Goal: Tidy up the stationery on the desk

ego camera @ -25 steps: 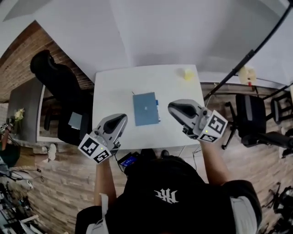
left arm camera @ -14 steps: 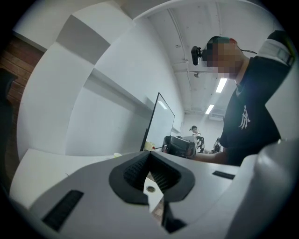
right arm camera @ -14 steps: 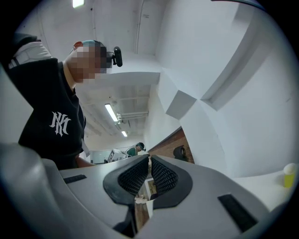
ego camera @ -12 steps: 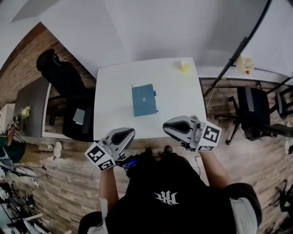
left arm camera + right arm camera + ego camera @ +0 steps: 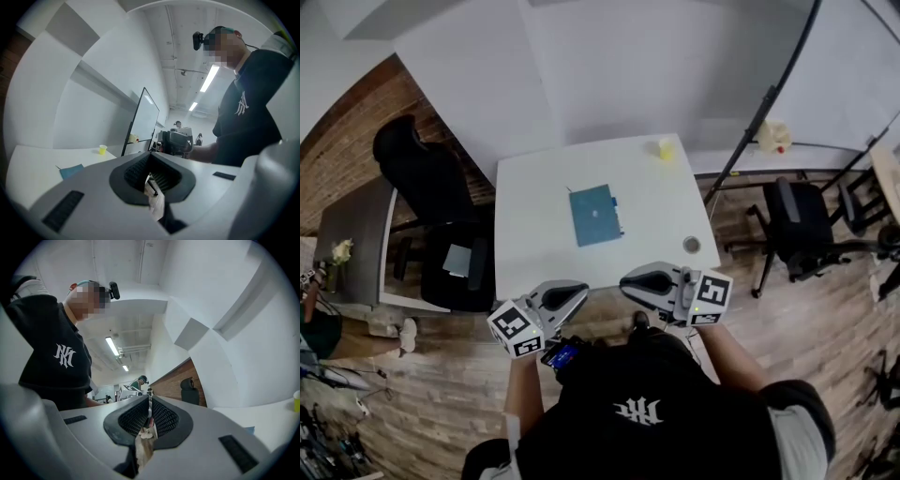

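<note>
Left hand-held gripper and right hand-held gripper hover just off the white bench's near edge, jaws closed (left apparently so), nothing held. Flat blue notebook lies mid-bench; small yellow cup at far right corner.

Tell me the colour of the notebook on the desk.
The notebook is teal blue; the head view shows it best.

black chair: upper left | office chair: right, on wood floor | grey table: far left

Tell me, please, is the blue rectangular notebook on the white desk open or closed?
Closed: the blue rectangular notebook lies flat on the white desk, only its cover showing.
</note>
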